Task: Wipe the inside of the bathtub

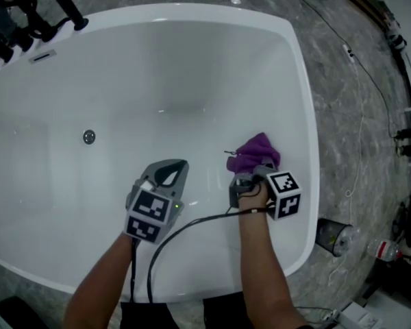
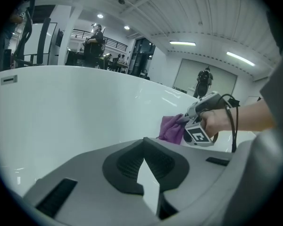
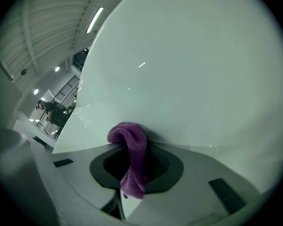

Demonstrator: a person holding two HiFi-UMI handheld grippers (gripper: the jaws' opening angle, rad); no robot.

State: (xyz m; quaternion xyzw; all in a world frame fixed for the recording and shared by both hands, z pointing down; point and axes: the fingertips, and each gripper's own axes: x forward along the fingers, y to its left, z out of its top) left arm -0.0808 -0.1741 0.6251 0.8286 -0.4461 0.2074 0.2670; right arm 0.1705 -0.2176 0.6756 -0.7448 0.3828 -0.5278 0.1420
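1. Head view: I lean over the white bathtub [image 1: 192, 11], both arms reaching inside. My right gripper [image 1: 251, 175] has a bunched purple cloth [image 1: 255, 153] at its tip, set against the sloping inner wall near the tub's right end. My left gripper [image 1: 170, 171] hangs beside it, apart from it, over the basin. The drain [image 1: 89, 137] lies well to the left. A black cable [image 1: 192, 223] loops between my arms.

2. Left gripper view: my left jaws meet at their tips with nothing between them, so that gripper does no work here. Its hard tip could knock the tub wall [image 2: 61, 107] if I sweep carelessly.

3. Right gripper view: the right jaws are clamped on a narrow fold of the cloth, and the rest hangs loose in front of them. With so slim a pinch, I judge that friction from the wall could drag the cloth out. If the bunch shifts aside, the bare jaw tips might scrape the surface.
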